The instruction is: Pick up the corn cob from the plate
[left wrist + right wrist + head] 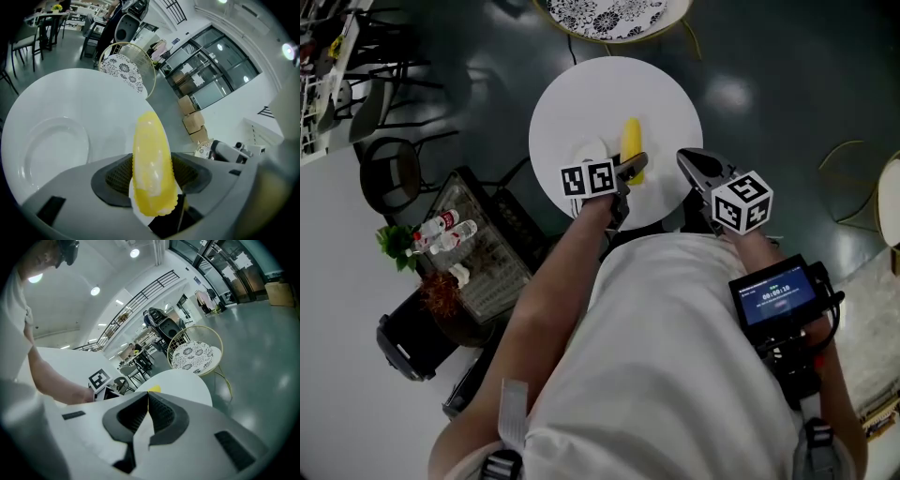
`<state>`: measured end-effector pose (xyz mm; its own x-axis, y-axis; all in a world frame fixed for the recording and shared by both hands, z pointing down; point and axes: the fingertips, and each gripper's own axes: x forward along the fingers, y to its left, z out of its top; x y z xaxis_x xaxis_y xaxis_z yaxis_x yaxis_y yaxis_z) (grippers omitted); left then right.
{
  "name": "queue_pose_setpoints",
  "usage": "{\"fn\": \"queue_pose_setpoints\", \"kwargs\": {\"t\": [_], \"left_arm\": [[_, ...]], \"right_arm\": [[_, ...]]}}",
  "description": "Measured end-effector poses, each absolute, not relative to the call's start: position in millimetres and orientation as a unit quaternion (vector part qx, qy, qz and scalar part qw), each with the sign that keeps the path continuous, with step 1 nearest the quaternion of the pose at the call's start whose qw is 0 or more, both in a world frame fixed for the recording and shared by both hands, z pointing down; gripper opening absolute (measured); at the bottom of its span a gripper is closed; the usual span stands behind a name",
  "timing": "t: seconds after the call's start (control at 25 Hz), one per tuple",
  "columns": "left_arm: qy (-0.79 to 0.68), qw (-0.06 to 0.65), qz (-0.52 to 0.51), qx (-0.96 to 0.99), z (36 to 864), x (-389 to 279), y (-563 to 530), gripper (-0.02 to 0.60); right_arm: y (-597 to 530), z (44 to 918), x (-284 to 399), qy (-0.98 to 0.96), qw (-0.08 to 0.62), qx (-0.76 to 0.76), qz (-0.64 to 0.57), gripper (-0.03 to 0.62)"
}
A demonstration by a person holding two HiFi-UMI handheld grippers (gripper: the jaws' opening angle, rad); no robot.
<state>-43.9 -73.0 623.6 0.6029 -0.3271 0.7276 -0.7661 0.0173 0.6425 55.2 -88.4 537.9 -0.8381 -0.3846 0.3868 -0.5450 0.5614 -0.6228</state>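
Observation:
A yellow corn cob [152, 164] stands between the pads of my left gripper [152, 177], which press on both its sides. In the head view the corn cob [631, 142] points away from me over the round white table [581, 94], with the left gripper [635, 169] shut on its near end. The empty white plate [47, 145] lies to the cob's left; in the head view the plate [589, 150] is faint against the table. My right gripper [694, 164] hovers at the table's near right edge, shut with nothing held [148, 399]. The cob's tip [153, 389] peeks above its jaws.
A chair with a patterned seat [609, 14] stands beyond the table. A wire basket with bottles [473, 244] and a plant sit on the floor at left, near a black chair [394, 173]. A gold-framed chair [853, 178] is at right.

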Motion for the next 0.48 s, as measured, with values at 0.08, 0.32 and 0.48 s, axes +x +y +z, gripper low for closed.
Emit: {"fn": "queue_pose_setpoints", "kwargs": {"t": [0.08,0.32,0.48], "left_arm": [[-0.411,0.581,0.199,0.673,628,-50,-76,0.264],[-0.422,0.538,0.261,0.682,642,-55,-93,0.264],[-0.429,0.493,0.315,0.688,649,-59,-108,0.264]], "right_arm": [[-85,542,56,-0.875,0.103,0.268,0.390,0.009],[-82,549,62,-0.867,0.104,0.278,0.400,0.009],[-86,547,65,-0.868,0.103,0.280,0.396,0.009]]}}
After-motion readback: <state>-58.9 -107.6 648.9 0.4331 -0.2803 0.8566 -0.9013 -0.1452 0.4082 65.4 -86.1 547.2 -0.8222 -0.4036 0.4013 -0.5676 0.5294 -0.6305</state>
